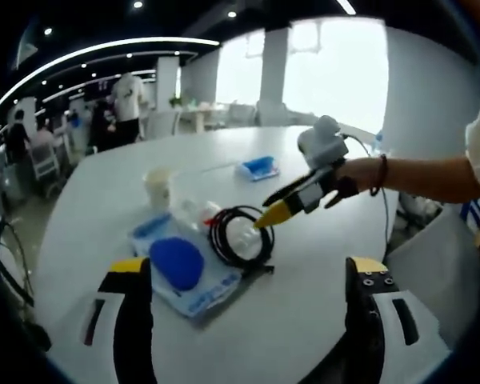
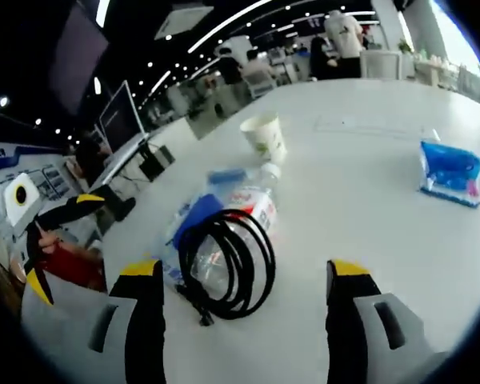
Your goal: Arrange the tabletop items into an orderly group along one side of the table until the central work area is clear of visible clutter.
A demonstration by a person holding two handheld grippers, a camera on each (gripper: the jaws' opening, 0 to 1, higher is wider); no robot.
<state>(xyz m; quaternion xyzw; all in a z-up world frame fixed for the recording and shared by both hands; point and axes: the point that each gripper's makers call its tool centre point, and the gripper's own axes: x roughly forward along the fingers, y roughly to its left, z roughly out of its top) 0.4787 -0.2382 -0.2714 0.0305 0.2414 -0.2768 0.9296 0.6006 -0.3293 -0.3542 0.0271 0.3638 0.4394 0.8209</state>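
My left gripper [image 1: 248, 280] has its jaws wide apart over the white table [image 1: 320, 264]. My right gripper [image 2: 244, 280] is spread too, just short of the coiled black cable [image 2: 228, 264], which lies on a clear bottle [image 2: 240, 212] beside the paper cup [image 2: 264, 136].

The left gripper view looks across the white table [image 1: 320, 288] toward bright windows, from a little way back. The right gripper view sits nearer and lower, facing the office. Both share the black cable coil [image 1: 238, 238] [image 2: 228, 264] and paper cup [image 1: 158, 186] [image 2: 263, 136].
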